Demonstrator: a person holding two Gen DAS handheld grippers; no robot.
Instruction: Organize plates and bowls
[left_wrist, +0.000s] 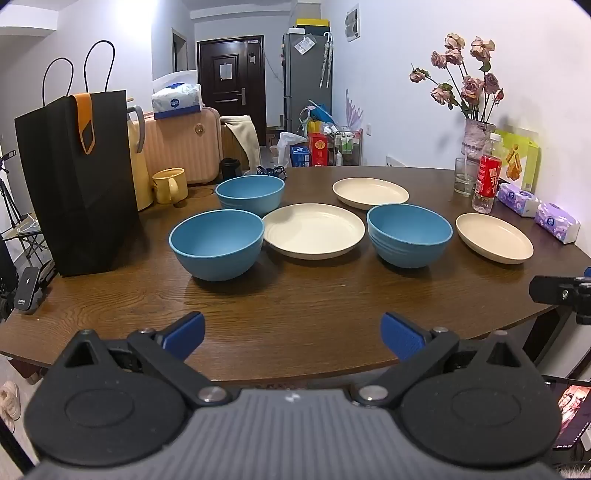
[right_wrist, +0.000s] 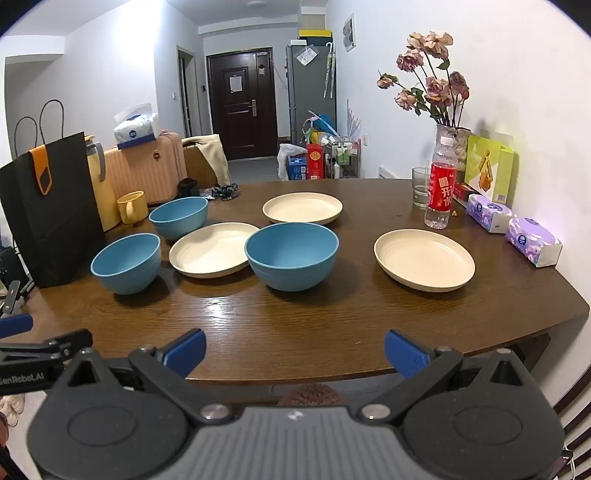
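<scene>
Three blue bowls and three cream plates lie scattered, none stacked, across the brown worktop (right_wrist: 332, 325). The nearest bowl (right_wrist: 291, 254) stands mid-worktop, straight ahead of the right tool (right_wrist: 295, 350) and a little beyond it; a plate (right_wrist: 212, 249) lies just left of it, rims close or touching, and another plate (right_wrist: 424, 258) sits alone well to the right. Further left stand two more bowls, one near (left_wrist: 218, 243) and one far (left_wrist: 250, 194), with the third plate (left_wrist: 370, 191) at the far side. Both tools hang over the near edge, tilted downward, blue pads spread wide with nothing between them. The left tool (left_wrist: 291, 334) faces the gap between the left near bowl and the middle plate, so that bowl seems its natural first pick, while the right tool is nearer the lone right plate and the middle bowl. Round dishes offer no long axis; a rim pinch from the near side looks the likely approach. A black paper bag (left_wrist: 74, 184) crowds the left end.
</scene>
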